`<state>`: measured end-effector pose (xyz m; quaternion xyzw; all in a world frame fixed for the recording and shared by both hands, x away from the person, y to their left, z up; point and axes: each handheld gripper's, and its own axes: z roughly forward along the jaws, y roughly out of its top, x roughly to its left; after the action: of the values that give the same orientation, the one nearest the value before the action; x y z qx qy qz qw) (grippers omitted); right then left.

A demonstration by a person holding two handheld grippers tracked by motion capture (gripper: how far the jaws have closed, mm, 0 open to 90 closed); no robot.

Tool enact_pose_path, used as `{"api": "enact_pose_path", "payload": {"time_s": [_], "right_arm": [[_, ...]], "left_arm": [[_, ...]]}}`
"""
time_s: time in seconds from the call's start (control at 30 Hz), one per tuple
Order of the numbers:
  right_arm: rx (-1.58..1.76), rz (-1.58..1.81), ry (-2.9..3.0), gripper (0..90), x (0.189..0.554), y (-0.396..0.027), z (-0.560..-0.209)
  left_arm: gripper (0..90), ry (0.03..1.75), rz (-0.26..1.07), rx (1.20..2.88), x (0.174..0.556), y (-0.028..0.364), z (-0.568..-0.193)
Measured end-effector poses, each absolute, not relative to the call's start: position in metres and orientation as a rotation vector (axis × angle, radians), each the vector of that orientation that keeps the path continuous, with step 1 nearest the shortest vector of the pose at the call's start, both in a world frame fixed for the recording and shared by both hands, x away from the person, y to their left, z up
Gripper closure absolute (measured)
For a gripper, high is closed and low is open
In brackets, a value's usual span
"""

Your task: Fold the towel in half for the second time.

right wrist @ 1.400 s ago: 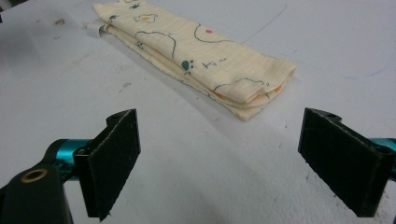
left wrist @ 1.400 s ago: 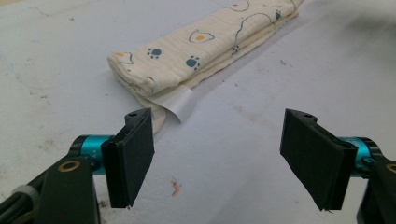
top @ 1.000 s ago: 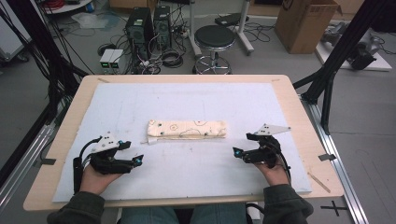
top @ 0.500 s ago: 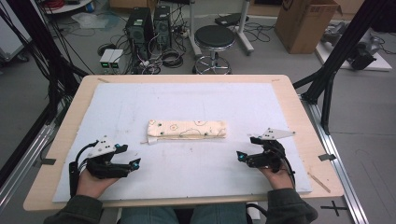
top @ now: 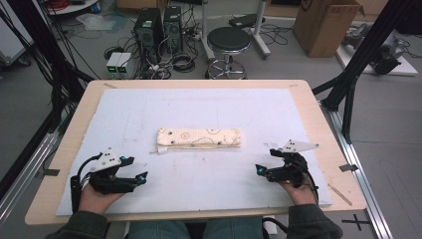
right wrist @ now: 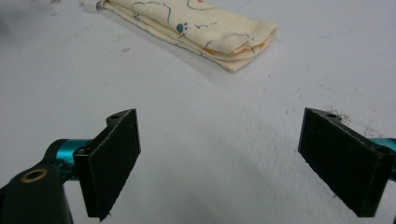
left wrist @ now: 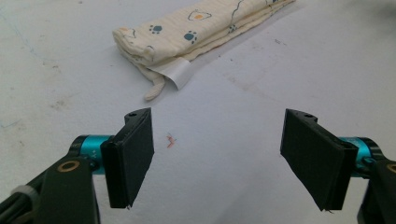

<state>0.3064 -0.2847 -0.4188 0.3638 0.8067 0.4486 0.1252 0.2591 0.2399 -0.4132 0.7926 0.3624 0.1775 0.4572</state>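
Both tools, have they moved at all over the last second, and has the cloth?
Both drew back toward the person's edge of the table: the left tool and the right tool sit nearer that edge now, jaws open and empty. The folded cloth stayed mid-table, untouched.

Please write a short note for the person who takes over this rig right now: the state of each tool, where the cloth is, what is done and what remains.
Left tool: open, empty, near the front left of the white mat, apart from the cloth.
Right tool: open, empty, near the front right, also apart from it.
Folded cloth: lies flat at the middle of the mat as a long narrow strip with a paw print pattern; a white tag sticks out at its left end.
Done: the cloth looks folded lengthwise.
Left: possibly a further fold across; I cannot tell for sure.
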Motion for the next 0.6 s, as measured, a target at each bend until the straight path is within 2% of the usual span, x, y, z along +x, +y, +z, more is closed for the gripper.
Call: {"api": "enact_pose_path", "payload": {"time_s": [0.6], "right_arm": [[1.064,1.284,2.350,12.1,0.2970,-0.2949,-0.4217]], "left_arm": [[26.2,0.912,0.439,1.953,0.2514,0.2452,-0.4156]]}}
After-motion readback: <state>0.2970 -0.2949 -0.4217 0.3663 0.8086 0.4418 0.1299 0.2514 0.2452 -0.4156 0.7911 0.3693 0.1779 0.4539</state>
